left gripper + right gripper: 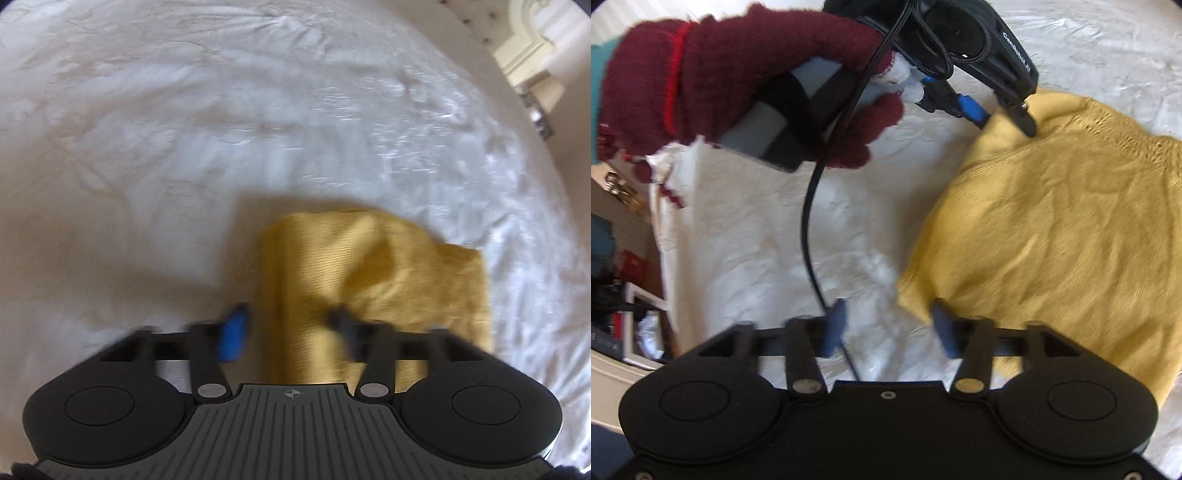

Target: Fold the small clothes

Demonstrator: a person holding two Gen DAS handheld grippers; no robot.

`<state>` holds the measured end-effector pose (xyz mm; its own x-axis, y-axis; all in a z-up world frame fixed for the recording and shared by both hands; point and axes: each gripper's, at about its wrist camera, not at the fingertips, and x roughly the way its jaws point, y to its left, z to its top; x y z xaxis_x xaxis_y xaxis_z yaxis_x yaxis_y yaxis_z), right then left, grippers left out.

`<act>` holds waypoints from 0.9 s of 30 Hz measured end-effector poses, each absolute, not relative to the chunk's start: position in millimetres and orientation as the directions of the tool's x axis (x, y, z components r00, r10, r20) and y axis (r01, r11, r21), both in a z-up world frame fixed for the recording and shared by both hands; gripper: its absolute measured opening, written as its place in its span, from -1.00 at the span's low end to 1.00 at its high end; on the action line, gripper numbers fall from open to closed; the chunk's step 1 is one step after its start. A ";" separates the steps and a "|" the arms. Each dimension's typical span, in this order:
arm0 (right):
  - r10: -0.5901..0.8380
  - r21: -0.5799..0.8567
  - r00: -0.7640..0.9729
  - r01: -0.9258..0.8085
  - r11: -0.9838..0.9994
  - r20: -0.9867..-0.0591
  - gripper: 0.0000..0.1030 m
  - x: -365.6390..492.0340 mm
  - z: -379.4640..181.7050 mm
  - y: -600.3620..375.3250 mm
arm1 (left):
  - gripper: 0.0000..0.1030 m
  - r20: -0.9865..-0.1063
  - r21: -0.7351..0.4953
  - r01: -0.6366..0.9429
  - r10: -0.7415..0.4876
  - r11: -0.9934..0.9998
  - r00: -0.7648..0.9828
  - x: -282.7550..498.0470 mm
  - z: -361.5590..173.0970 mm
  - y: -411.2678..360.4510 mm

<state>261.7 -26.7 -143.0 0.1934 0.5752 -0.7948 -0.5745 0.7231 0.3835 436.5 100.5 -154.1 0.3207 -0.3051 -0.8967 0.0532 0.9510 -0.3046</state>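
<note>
A mustard-yellow knitted garment (1052,236) lies on the white bed sheet (775,240); it also shows in the left wrist view (369,280), partly folded. My left gripper (286,325) is open, its jaws astride the garment's near-left edge; it appears in the right wrist view (1006,122) at the garment's far corner, held by a hand in a maroon glove (738,74). My right gripper (888,328) is open at the garment's near-left corner, its right finger (943,328) over the fabric edge, its left finger (833,326) over the sheet.
A black cable (809,206) hangs from the left gripper across the sheet. The bed edge and cluttered furniture (624,277) lie at left. A cream headboard and bedside furniture (524,48) show at upper right in the left wrist view.
</note>
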 end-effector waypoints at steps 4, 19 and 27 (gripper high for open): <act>0.590 0.398 0.207 -0.563 0.724 -0.781 0.82 254.3 -128.7 -41.7 | 0.77 -0.890 -0.267 0.022 -0.255 0.963 0.378 421.3 -144.1 112.3; 0.496 0.408 0.410 -0.286 0.867 -0.766 0.99 279.6 -99.3 -143.3 | 0.87 -0.865 -0.330 0.068 -0.331 0.941 0.377 344.2 -114.7 99.0; 0.469 0.458 0.438 -0.140 0.878 -0.767 0.99 331.2 -115.7 -193.1 | 0.87 -0.871 -0.376 0.053 -0.372 0.925 0.321 322.2 -135.4 81.1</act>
<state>331.2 -193.1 -115.7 0.4375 0.4692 -0.7671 -0.1395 0.8782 0.4575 322.2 81.1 -135.4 0.3213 -0.3718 -0.8709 0.0526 0.9253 -0.3756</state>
